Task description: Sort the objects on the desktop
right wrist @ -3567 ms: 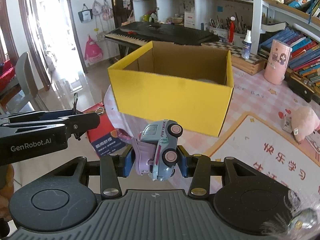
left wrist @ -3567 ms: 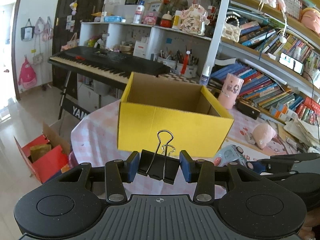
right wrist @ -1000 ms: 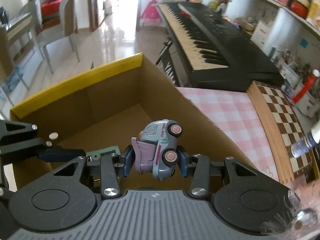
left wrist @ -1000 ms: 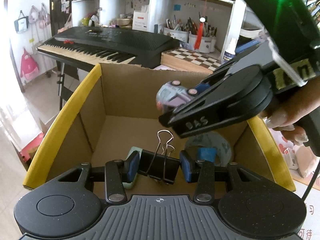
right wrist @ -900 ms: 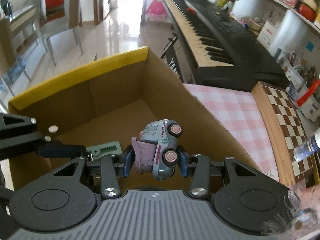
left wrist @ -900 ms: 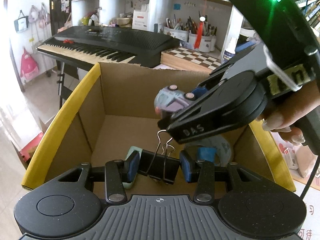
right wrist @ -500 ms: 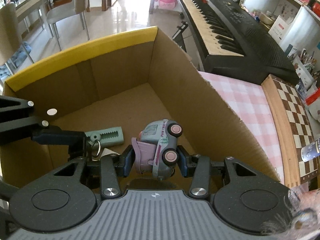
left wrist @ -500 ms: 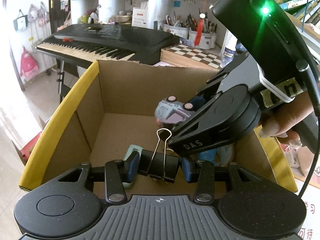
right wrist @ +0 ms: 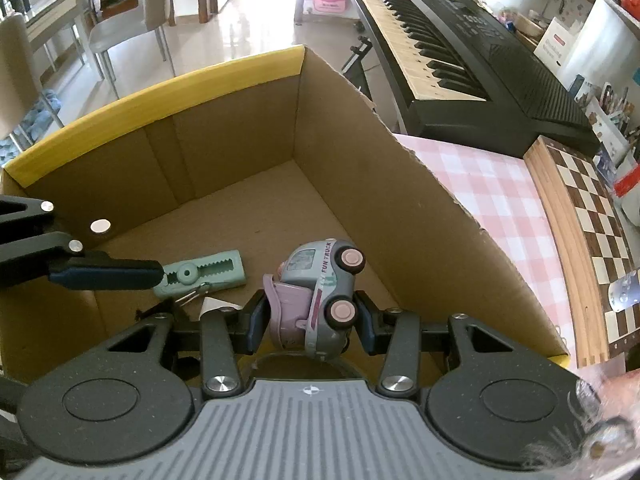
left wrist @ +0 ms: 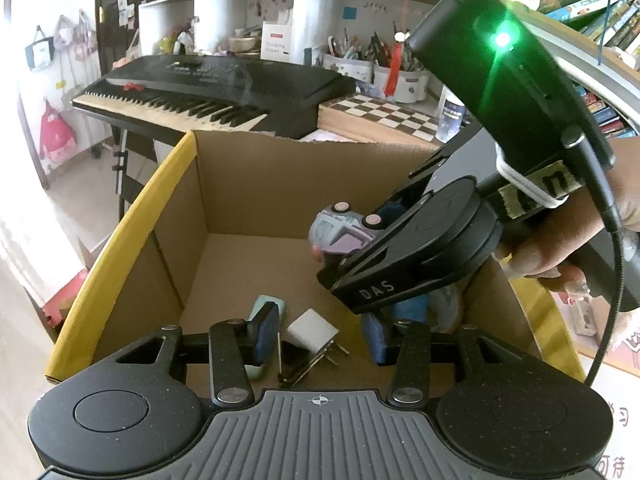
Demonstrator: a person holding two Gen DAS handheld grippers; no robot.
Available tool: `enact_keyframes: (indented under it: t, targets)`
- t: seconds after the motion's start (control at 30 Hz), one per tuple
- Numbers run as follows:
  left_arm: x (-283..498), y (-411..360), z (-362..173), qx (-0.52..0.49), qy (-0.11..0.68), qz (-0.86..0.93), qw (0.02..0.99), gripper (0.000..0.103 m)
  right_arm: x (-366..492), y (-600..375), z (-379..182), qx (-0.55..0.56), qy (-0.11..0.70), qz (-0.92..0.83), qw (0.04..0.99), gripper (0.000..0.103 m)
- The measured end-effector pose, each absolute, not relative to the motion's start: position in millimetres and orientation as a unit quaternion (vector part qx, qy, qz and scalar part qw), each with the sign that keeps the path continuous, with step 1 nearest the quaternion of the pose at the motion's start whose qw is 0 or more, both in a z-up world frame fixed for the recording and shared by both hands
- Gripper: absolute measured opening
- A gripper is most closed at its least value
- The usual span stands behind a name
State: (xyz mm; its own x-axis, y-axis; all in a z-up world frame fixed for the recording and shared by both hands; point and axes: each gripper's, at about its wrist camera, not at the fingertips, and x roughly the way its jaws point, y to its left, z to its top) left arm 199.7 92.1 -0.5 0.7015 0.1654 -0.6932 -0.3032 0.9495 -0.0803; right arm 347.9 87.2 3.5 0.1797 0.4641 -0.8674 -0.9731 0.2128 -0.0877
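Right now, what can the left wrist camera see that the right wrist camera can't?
Only the left wrist view shows the hand holding the right gripper, plus a white plug clearly on the box floor. Only the right wrist view shows the green toothed tool whole and chairs on the floor. Both show the toy truck still clamped, the yellow box, and the open left gripper.

"FUN TRUCK" runs in purple capitals along the side of the toy truck (right wrist: 320, 292), just above its pink wheels. On the right gripper (left wrist: 384, 216), seen from the left wrist view, "DAS" is stamped on the black finger arm just below that truck. Its yellow-and-black strap carries large letters, too cut off to read.
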Motion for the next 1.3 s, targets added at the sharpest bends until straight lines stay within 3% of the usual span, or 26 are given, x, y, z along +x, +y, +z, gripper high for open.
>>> enact_keyframes:
  t: [0.07, 0.7, 0.8, 1.3]
  targets:
    - [197.6, 91.9, 2.1, -0.094, 0.360, 0.129, 0.919, 0.051, 348.3, 86.9, 4.2, -0.342, 0.370, 0.523, 0.688, 0.042]
    - [175.7, 98.0, 21.7, -0.092, 0.321, 0.136, 0.933, 0.054, 336.6, 45.7, 50.3, -0.259, 0.340, 0.492, 0.759, 0.045]
    - [171.2, 98.6, 27.3, -0.088, 0.311, 0.141, 0.936, 0.060, 332.5, 31.7, 63.4, -0.232, 0.330, 0.483, 0.777, 0.045]
    - [134.2, 112.3, 57.3, -0.085, 0.252, 0.161, 0.950, 0.063, 273.4, -36.4, 106.9, -0.137, 0.272, 0.440, 0.845, 0.044]
